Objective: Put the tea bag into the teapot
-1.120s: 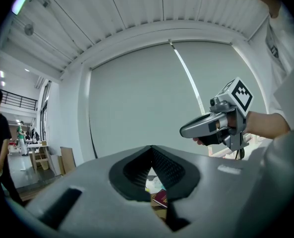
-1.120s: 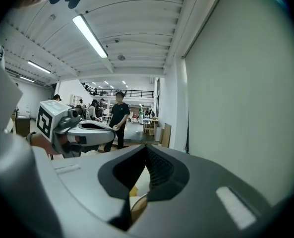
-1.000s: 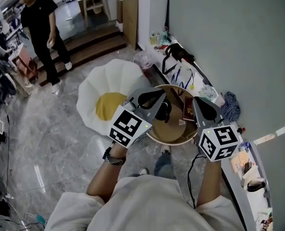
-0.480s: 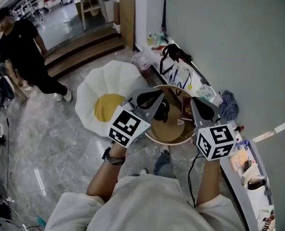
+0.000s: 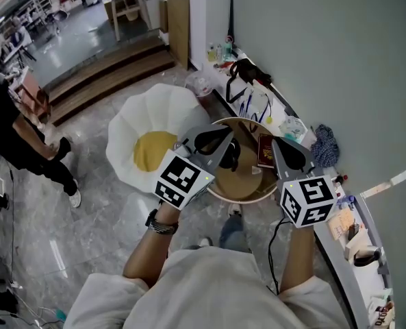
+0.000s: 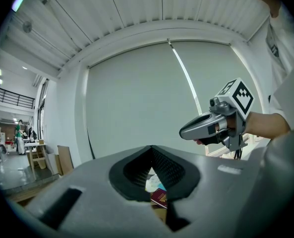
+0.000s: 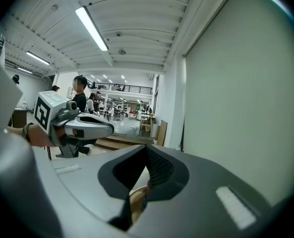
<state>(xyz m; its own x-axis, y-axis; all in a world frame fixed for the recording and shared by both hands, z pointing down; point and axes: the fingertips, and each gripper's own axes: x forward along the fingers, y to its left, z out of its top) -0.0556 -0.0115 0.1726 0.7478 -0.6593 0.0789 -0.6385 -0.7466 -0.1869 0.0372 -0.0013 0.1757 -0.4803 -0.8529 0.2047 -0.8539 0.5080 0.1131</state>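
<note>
Tea bag (image 5: 265, 151), a flat dark red packet, lies on the table top and not in the pot.

From above, a pale wall runs down the right, with a cluttered shelf (image 5: 339, 211) along its foot. On the grey floor sits a big white cushion (image 5: 163, 108) with a yellow centre, like a fried egg. Just beside it stands a round wooden table (image 5: 242, 182).

A person holds both tools out over the table, side by side, seemingly so each can reach down to it. The left gripper (image 5: 229, 137) has its jaws closed tip to tip on nothing. The right gripper (image 5: 278, 144) is likewise closed and empty.

A dark rounded shape, probably the teapot (image 5: 235, 156), sits just beyond the left gripper's tip, partly hidden. The packet lies near it, between the two tools.
</note>
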